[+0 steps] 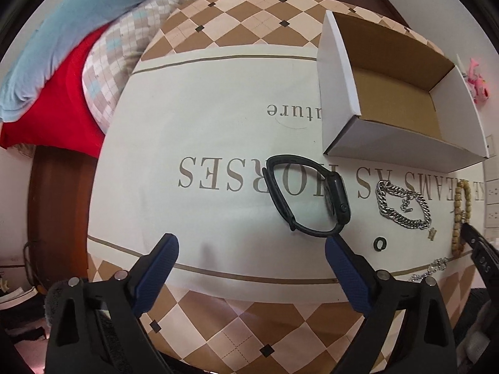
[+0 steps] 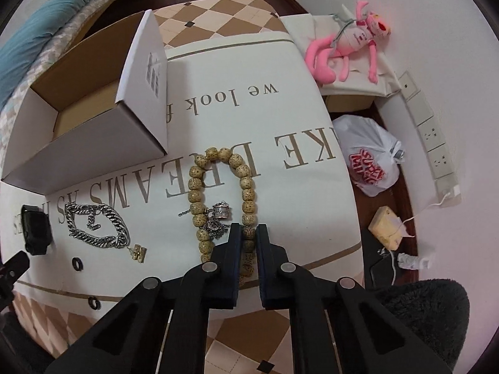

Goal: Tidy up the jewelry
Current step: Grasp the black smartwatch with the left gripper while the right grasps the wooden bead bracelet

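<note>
On the table (image 1: 218, 118) the box (image 1: 386, 99) sits at the far side, with the watch (image 1: 307, 198) just before its near left corner. To the right of the watch lie the chain (image 1: 402, 205), then the beads (image 2: 223, 193), with a ring (image 1: 380, 244) and a charm (image 2: 138, 252) just before the chain. A small chain (image 2: 218, 218) lies inside the bead loop, and off the table's right edge a toy (image 2: 349, 46) lies behind a bag (image 2: 371, 155).

Bead bracelet (image 2: 218, 193) partly behind fingers (image 2: 234, 249)
</note>
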The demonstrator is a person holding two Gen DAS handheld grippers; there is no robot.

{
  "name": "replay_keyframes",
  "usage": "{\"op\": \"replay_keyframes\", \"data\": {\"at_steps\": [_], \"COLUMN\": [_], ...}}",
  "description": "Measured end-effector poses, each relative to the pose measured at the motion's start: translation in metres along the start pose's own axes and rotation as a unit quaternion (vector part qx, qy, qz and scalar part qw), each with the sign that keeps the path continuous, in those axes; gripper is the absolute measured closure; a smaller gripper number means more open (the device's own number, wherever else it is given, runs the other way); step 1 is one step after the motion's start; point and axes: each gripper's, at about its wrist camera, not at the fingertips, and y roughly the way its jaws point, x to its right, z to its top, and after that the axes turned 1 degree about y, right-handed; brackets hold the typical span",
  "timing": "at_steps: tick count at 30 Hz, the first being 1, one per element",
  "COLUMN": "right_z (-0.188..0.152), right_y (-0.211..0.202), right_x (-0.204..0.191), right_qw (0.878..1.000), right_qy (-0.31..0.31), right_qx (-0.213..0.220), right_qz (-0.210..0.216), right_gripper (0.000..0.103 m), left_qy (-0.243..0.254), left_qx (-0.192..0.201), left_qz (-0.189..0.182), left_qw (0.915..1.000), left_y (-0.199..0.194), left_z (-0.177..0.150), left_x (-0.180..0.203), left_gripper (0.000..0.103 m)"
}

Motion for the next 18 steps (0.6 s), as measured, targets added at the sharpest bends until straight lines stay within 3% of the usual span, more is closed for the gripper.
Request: {"op": "replay_keyframes", "data": {"at_steps": [3, 7, 10, 12, 13, 14, 15, 18], "right_z": [0.000, -0.003, -0.007, -0.009, -0.010, -0.011, -0.012, -0.014], "right_y": [-0.001, -0.017, -0.026, -0.028, -0.028, -0.028, -0.029, -0.030], "right_x": [0.001, 0.000, -0.002, -0.001, -0.002, -0.003, -0.004, -0.003], "right_qw": [1.000, 0.998, 0.997, 0.995, 0.995, 0.995, 0.995, 0.994], "right_qy": [0.019, 0.030, 0.035, 0.036, 0.035, 0.031, 0.028, 0.025], "right_qx": [-0.008, 0.012, 0.022, 0.019, 0.019, 0.019, 0.020, 0.017], "right_qz": [0.020, 0.049, 0.072, 0.087, 0.091, 0.094, 0.097, 0.109], "right_gripper": [0.094, 0.094, 0.094, 0.094, 0.094, 0.094, 0.094, 0.094], "left_qy": [-0.002, -0.015, -0.033, -0.036, -0.033, -0.026, -0.018, 0.005], "left_qx": [-0.002, -0.001, -0.015, -0.018, -0.019, -0.015, -0.010, 0.009], "left_qz": [-0.027, -0.042, -0.051, -0.049, -0.046, -0.041, -0.036, -0.015], "left_qw": [0.9996, 0.9990, 0.9981, 0.9980, 0.9982, 0.9987, 0.9991, 0.9998], "left_y": [0.001, 0.008, 0.019, 0.026, 0.030, 0.032, 0.034, 0.033], "left_z": [0.004, 0.013, 0.018, 0.021, 0.022, 0.023, 0.023, 0.021], "left_x": [-0.004, -0.007, -0.008, -0.008, -0.006, -0.003, 0.000, 0.009], "left_gripper": [0.016, 0.022, 0.048, 0.076, 0.081, 0.092, 0.097, 0.097]}}
